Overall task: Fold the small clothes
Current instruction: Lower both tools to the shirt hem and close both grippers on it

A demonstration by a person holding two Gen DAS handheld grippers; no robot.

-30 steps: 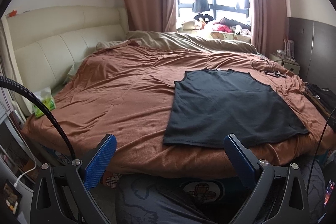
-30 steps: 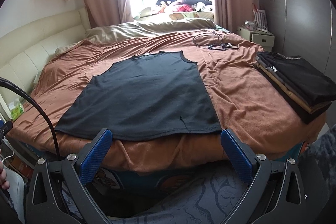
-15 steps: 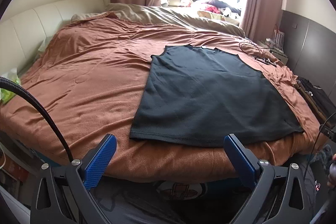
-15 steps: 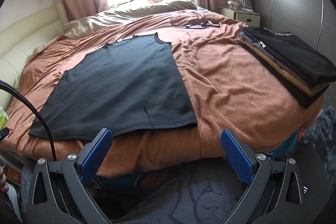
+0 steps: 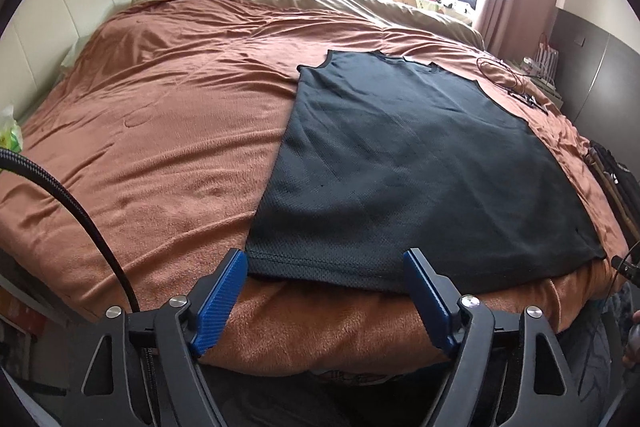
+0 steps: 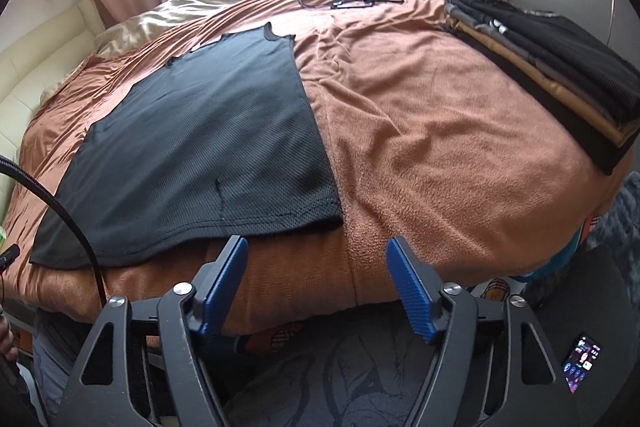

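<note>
1. We find the black sleeveless top [image 5: 404, 163] flat on the brown bedspread [image 5: 160, 131], hem nearest us.
2. Our left gripper [image 5: 326, 291] and right gripper [image 6: 318, 281] have just been closing, jaws apart, nothing between.
3. We should pinch the hem corners, toward 12 o'clock, evenly.

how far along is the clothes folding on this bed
Done: a stack of folded clothes sits at the right side of the bed. In hand: a black sleeveless top lies spread flat, unfolded. Both tongs, left and right, have just been closing partway near its hem, with nothing between them. Left: grip the hem, fold the top, add it to the stack.
</note>
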